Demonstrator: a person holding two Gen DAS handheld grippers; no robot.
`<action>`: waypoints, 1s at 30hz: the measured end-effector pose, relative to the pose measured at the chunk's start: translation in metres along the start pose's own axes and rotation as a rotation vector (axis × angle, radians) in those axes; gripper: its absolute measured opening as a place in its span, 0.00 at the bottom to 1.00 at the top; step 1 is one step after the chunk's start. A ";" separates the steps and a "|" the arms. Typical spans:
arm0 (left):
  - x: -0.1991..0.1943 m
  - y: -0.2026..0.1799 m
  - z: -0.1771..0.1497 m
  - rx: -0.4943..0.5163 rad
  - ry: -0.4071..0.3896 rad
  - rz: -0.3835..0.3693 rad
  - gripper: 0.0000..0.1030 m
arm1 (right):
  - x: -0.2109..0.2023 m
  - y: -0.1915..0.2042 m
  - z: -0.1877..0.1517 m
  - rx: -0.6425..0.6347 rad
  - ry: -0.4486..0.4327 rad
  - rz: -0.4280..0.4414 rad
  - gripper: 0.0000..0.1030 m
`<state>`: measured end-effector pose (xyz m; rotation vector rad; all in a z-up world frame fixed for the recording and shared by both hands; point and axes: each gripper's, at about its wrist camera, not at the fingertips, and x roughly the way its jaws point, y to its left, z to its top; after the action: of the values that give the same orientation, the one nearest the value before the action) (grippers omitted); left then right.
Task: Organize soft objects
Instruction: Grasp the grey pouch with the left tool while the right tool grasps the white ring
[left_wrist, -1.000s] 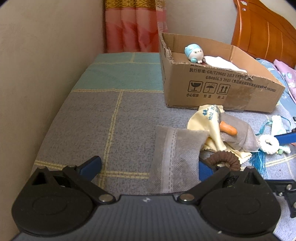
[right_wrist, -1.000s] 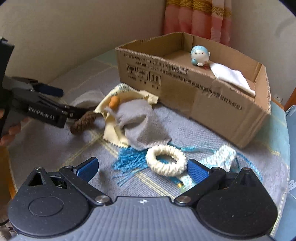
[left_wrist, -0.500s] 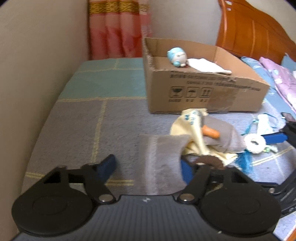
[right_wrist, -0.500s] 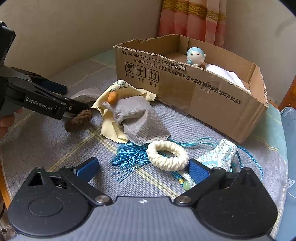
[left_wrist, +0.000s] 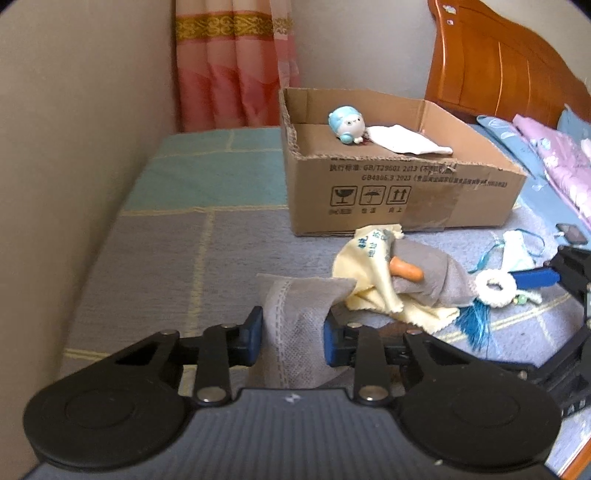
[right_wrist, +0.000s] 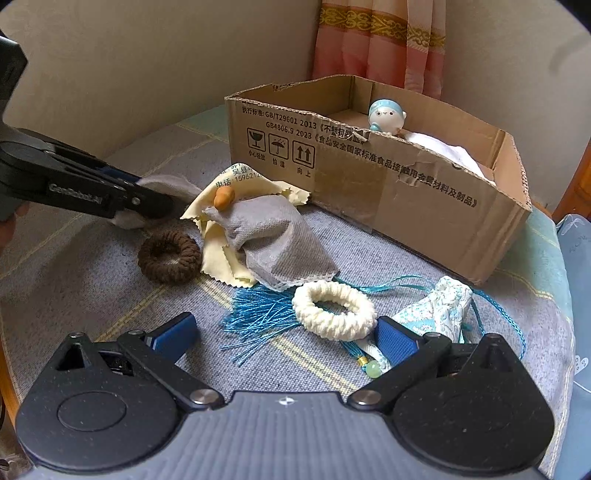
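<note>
Two grippers work over a grey and teal checked bed cover (left_wrist: 155, 266). The left gripper (left_wrist: 292, 334) has its blue pads pinched on a grey non-woven pouch (left_wrist: 301, 314), which bunches between them near the cover's front edge; in the right wrist view this pouch (right_wrist: 162, 184) shows as a pale fold at the tips of the left gripper (right_wrist: 147, 206).

The right gripper (right_wrist: 284, 334) has its fingers spread wide apart with nothing between them, low over the cover. Its right pad sits just beside a cream braided ring (right_wrist: 334, 309), and a blue tassel (right_wrist: 258, 314) lies between the fingers, further out.

A brown braided ring (right_wrist: 170, 255) lies flat on the cover beside a yellow cloth (right_wrist: 218, 254). A second grey pouch (right_wrist: 273, 240) rests on that cloth, with a small orange piece (right_wrist: 223, 196) at its top. A light blue patterned pouch (right_wrist: 439, 306) with cords lies to the right of the cream ring.

Behind the pile, toward the far edge, stands an open cardboard box (right_wrist: 388, 184). Inside it are a small blue and white figure (right_wrist: 386, 116) and a white cloth (right_wrist: 447, 153).
</note>
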<state>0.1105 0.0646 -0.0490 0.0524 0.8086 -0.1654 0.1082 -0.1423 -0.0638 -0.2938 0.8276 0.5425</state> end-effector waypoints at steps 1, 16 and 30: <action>-0.004 0.000 -0.001 0.007 0.003 0.007 0.29 | 0.000 0.000 0.000 0.000 0.000 -0.001 1.00; 0.002 0.005 -0.020 -0.013 0.040 -0.001 0.65 | -0.001 -0.001 0.006 0.015 0.013 -0.018 1.00; 0.004 0.007 -0.017 -0.031 0.031 -0.014 0.62 | 0.003 -0.017 0.016 0.080 0.008 -0.081 0.62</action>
<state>0.1017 0.0727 -0.0639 0.0204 0.8426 -0.1655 0.1289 -0.1478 -0.0545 -0.2553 0.8391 0.4321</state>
